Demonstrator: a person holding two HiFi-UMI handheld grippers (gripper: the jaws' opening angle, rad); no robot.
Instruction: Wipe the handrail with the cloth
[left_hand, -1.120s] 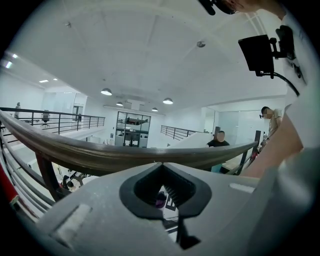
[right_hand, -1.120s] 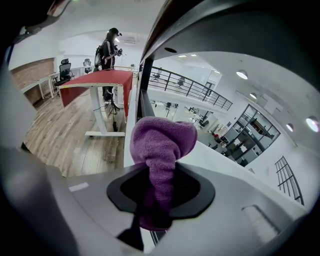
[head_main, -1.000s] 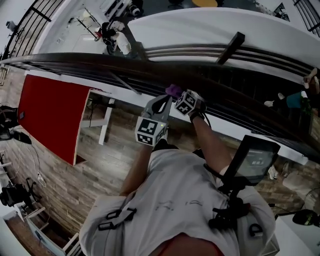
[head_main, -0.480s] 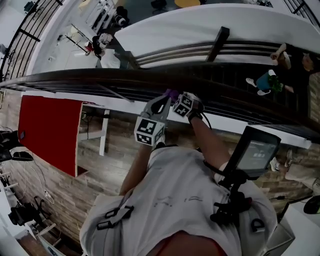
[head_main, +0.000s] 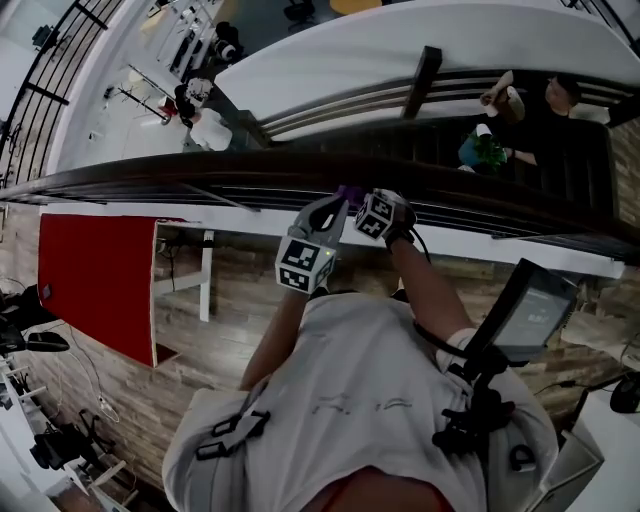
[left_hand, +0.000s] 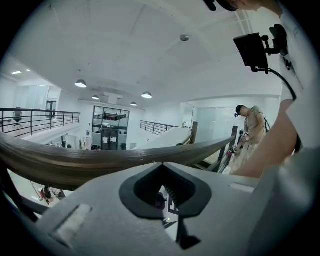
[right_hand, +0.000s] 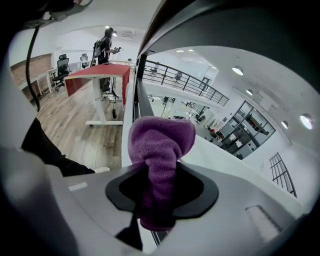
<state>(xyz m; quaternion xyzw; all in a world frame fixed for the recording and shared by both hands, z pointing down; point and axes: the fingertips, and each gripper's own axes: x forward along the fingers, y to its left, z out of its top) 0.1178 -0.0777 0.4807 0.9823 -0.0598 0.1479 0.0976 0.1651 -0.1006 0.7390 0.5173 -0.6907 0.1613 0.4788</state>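
Note:
The dark wooden handrail (head_main: 150, 172) curves across the head view from left to right. My right gripper (head_main: 352, 200) is shut on a purple cloth (head_main: 347, 192), which it holds against the near side of the rail. In the right gripper view the cloth (right_hand: 161, 142) bulges out above the shut jaws, with the handrail (right_hand: 230, 25) dark and close overhead. My left gripper (head_main: 322, 212) sits right beside it, jaws shut with nothing between them. In the left gripper view the handrail (left_hand: 100, 159) runs just beyond the left gripper (left_hand: 161, 164).
A red table (head_main: 95, 275) with white legs (head_main: 205, 275) stands on the wood floor at the left. Beyond the rail, stairs drop away with a person (head_main: 540, 105) on them. Another person (left_hand: 252, 125) stands along the rail. A screen (head_main: 525, 318) hangs at my chest.
Both grippers stay together at the rail with the cloth still gripped. The head view has swung, and the person on the stairs now shows further left in it.

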